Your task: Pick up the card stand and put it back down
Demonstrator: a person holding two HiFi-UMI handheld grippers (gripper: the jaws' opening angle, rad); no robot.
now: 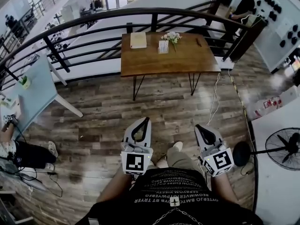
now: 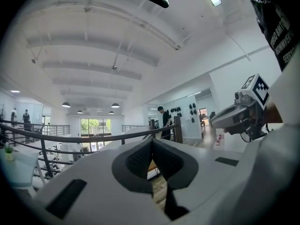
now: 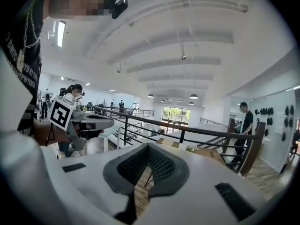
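The card stand, a small white upright card, stands on the far wooden table, beside a little bunch of flowers. Both grippers are held close to my body, far short of that table. In the head view my left gripper points forward with its jaws together and empty. My right gripper is likewise shut on nothing. In the left gripper view, the left gripper shows pads meeting at the tip. The right gripper view shows the right gripper the same way, with the table small beyond it.
A pale notebook lies on the table's left part. A black curved railing runs behind it. A floor fan and white table stand at right, a light blue table at left. A cable trails over the wooden floor.
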